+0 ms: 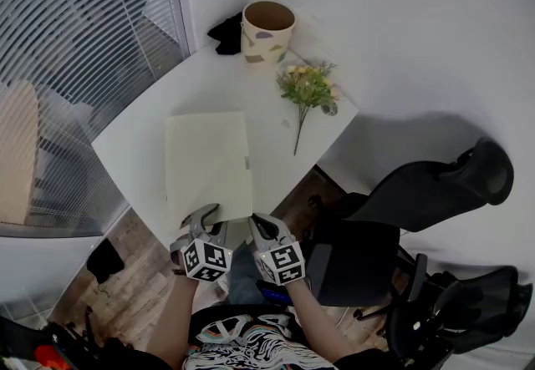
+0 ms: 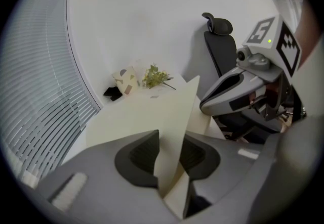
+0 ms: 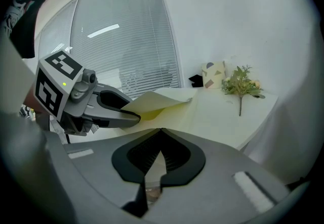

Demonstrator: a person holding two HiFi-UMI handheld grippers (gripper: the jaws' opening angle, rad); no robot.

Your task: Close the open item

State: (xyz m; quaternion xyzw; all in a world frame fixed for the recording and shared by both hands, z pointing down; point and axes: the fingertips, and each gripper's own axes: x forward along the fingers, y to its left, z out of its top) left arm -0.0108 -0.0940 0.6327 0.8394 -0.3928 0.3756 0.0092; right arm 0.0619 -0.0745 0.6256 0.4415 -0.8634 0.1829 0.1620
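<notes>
Folder of pale yellow card point(image 1: 207, 164) lies on a white square table point(image 1: 142, 126), its long side running away from the person and its near end reaching almost to the table's near edge. Its top cover point(image 3: 152, 99) is raised at the folder's near-left corner, showing a brighter yellow inside, while the rest of the folder rests flat.

The left gripper point(image 1: 209, 211), grey with a marker cube, is at that raised corner. In the left gripper view the cover stands on edge between its dark ribbed pads point(image 2: 144, 154), which pinch it. The right gripper point(image 1: 257, 222) sits at the folder's near-right corner, just beside the left one. Its jaws are pressed together, and a thin pale sliver shows low between the pads point(image 3: 174, 154); whether that is the folder's edge cannot be told.

Beyond the folder's far-right corner lies a sprig of small yellow flowers with green leaves point(image 1: 308, 88), its stem pointing back toward the folder. Farther out, beyond the folder's far end, stands a cream cup with scattered coloured patches point(image 1: 267, 30), and a small black object point(image 1: 226, 32) touches the cup's left side. Left of the folder, past the table's edge, hang grey window blinds point(image 1: 84, 26). Right of the folder's near end, off the table, is a black office chair point(image 1: 418, 193) on a wooden floor point(image 1: 142, 293).
</notes>
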